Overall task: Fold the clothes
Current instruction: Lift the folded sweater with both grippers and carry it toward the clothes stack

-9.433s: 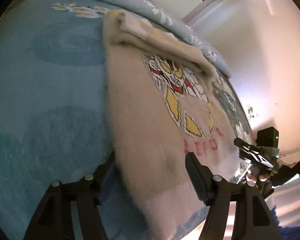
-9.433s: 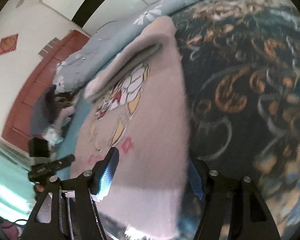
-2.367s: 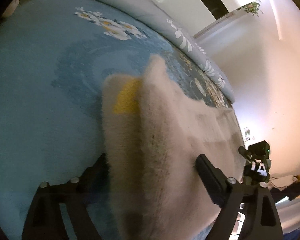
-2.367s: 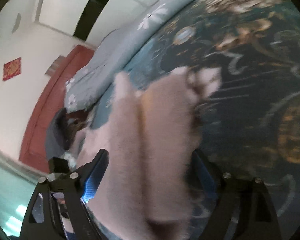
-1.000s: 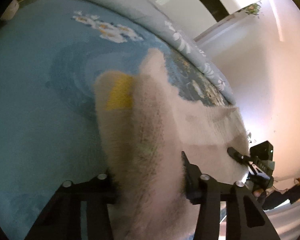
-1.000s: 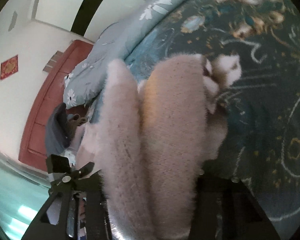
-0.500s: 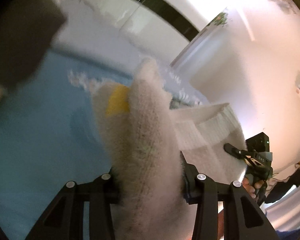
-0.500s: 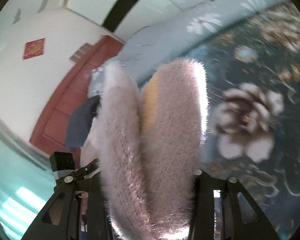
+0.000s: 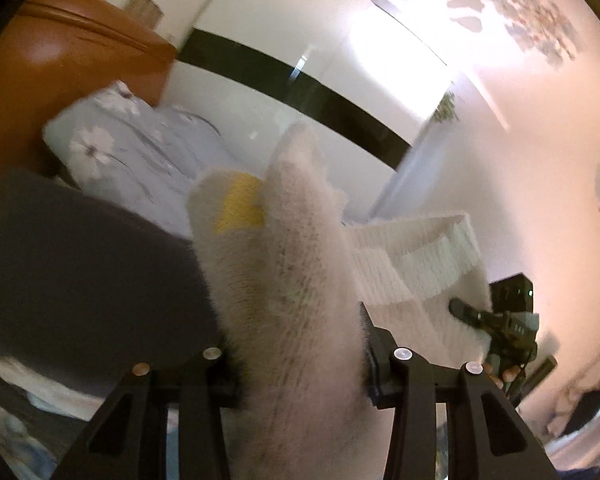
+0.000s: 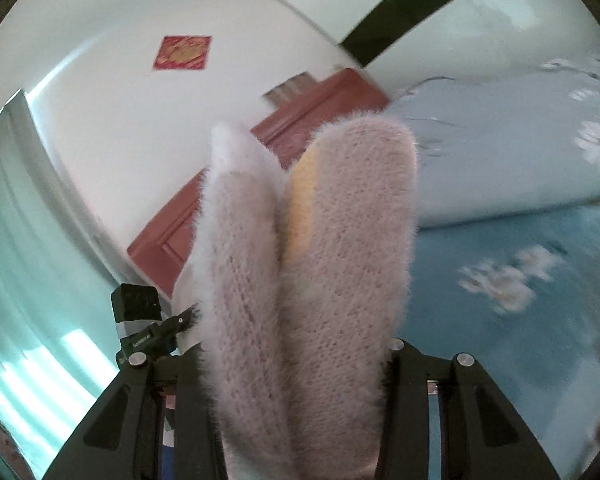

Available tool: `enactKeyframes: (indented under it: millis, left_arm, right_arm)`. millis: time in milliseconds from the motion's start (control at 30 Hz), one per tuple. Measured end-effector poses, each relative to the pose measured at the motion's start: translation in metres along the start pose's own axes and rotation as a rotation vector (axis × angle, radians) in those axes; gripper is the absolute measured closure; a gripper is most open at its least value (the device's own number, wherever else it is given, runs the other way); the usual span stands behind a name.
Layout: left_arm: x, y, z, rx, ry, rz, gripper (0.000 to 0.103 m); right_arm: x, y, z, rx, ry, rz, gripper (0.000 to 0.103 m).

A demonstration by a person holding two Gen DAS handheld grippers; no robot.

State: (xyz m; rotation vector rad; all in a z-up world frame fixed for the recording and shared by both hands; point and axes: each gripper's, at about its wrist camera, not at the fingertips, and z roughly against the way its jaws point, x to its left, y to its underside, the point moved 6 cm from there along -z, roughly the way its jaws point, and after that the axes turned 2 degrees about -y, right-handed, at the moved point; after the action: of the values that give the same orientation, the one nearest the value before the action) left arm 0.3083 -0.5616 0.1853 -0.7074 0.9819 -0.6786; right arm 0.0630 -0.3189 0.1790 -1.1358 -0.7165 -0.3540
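Note:
A folded fuzzy cream sweater (image 9: 284, 264) with a yellow patch is held up in the air between both grippers. My left gripper (image 9: 300, 364) is shut on one end of the folded bundle. My right gripper (image 10: 296, 364) is shut on the other end, where the sweater (image 10: 316, 264) stands up as two thick folds. The ribbed white hem (image 9: 420, 264) stretches across to the right gripper, seen in the left wrist view (image 9: 500, 328). The left gripper shows at the lower left of the right wrist view (image 10: 156, 332).
A dark grey garment (image 9: 80, 272) lies on the bed at the left, with a floral pillow (image 9: 132, 160) and a brown headboard (image 9: 60, 64) behind. The blue floral bedspread (image 10: 500, 280) and a pale duvet (image 10: 500, 152) lie to the right. A curtain (image 10: 20, 280) hangs at the left.
Both grippers closed on the folded sweater and lifted it off the bed. The views have tilted up from the bedspread toward the headboard and walls.

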Motion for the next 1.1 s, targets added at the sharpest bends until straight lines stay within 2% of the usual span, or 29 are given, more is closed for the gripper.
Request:
enactKeyframes:
  millis: [233,333,433,500,633,733,833,1100]
  left_arm:
    - [0.094,-0.076,0.026,-0.056,-0.116,0.018,0.058]
    - [0.133,-0.101,0.026,-0.062,-0.153,0.033,0.058]
    - [0.174,-0.106,0.024,-0.052,-0.197,0.070,0.058]
    - [0.204,-0.103,0.003,-0.010,-0.238,0.101,0.058]
    - [0.247,-0.080,-0.022,0.051,-0.281,0.158,0.054]
    - [0.264,-0.072,-0.032,0.049,-0.230,0.193,0.048]
    - [0.270,-0.070,-0.041,0.048,-0.224,0.177,0.046]
    - [0.276,-0.066,-0.038,0.040,-0.254,0.207,0.044]
  right_arm:
    - [0.028,-0.031,-0.140,0.077,-0.103,-0.012,0.060]
    - [0.029,-0.039,-0.186,0.081,-0.129,-0.027,0.060]
    - [0.025,-0.040,-0.228,0.071,-0.138,-0.034,0.060]
    - [0.014,-0.033,-0.257,0.079,-0.116,-0.030,0.060]
    - [-0.032,-0.015,-0.290,0.126,-0.059,-0.081,0.059]
    - [-0.058,-0.005,-0.303,0.138,-0.054,-0.130,0.054]
    - [-0.080,0.000,-0.311,0.152,-0.068,-0.199,0.052]
    - [-0.094,-0.009,-0.329,0.165,-0.075,-0.226,0.051]
